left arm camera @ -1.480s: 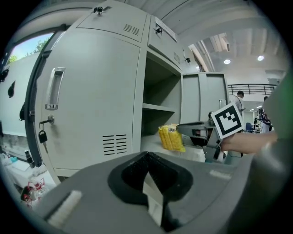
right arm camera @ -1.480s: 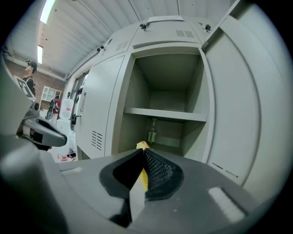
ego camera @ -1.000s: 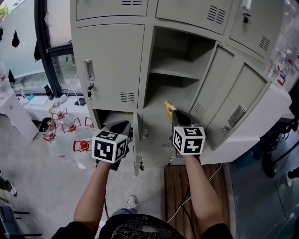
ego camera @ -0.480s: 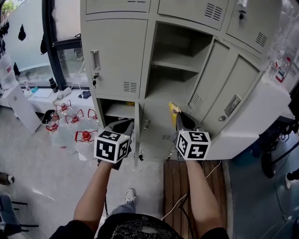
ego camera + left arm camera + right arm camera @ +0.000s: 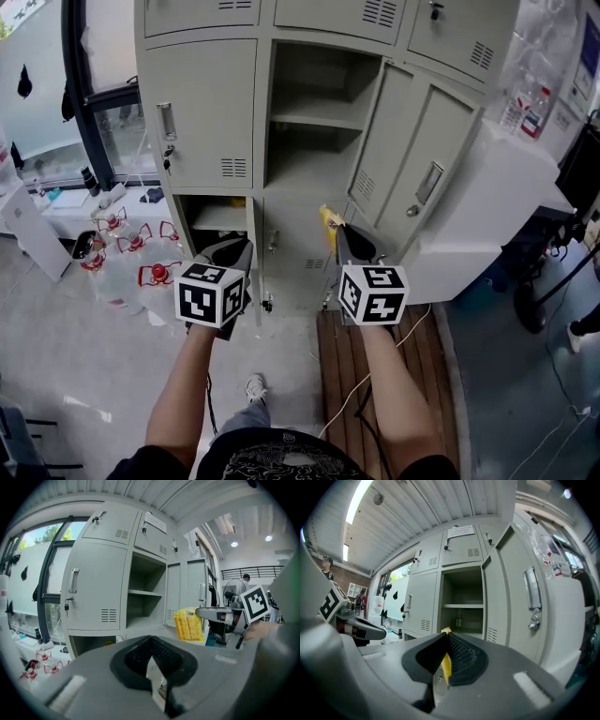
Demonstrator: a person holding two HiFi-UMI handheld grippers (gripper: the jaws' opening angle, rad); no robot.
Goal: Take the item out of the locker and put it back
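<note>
Sticking out past the tip of the right gripper [image 5: 340, 232] is the yellow packet [image 5: 327, 219]. The jaws are clenched on its near edge, and in the right gripper view it's just a thin yellow strip pinched between the two black pads. The rest of it pokes forward and a bit up from the claw.

The packet is outside the locker [image 5: 202, 112], hanging in the air in front of the closed lower door, just under the bottom edge of the open compartment [image 5: 305, 159]. It's toward that opening's right corner, on the side where the door [image 5: 412, 164] is swung out. Inside there's one shelf [image 5: 314, 122] across the middle.

The left gripper [image 5: 234, 249] hovers level with the right one and well apart from it, in front of the lower-left cubby. Its pads meet at the tip with nothing in them.

Further out, clear jugs with red caps [image 5: 157, 273] sit on the floor at the locker's left corner. There are wooden boards [image 5: 339, 364] on the floor under the right arm.
</note>
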